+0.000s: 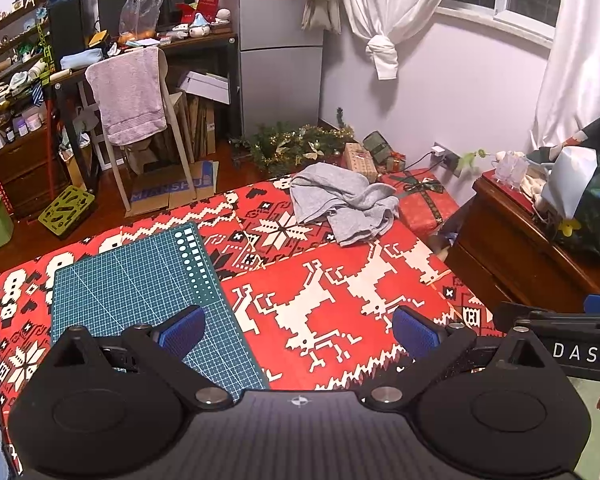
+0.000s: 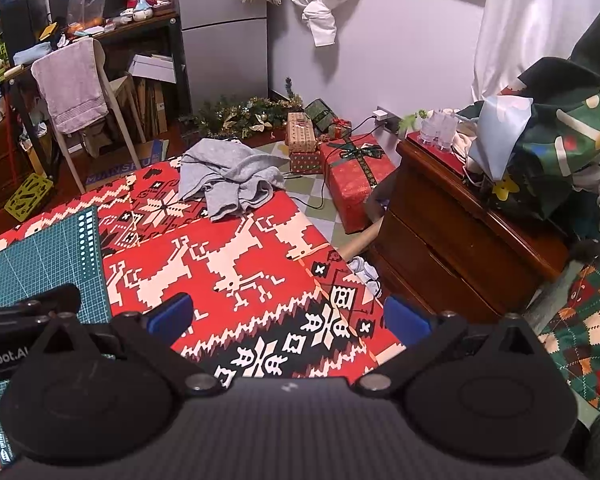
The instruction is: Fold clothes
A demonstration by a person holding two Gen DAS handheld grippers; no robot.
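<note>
On the near side of the table (image 1: 340,264), left gripper (image 1: 298,330) then right gripper (image 2: 288,316): both jaws wide apart, holding nothing. Mat (image 1: 140,280) sits left. Grey garment (image 1: 340,200) lies crumpled at the far edge, well apart from both. Looks light, limp jersey; probably drags, bunches. Best pinch a hem or corner, not the heap's middle.
</note>
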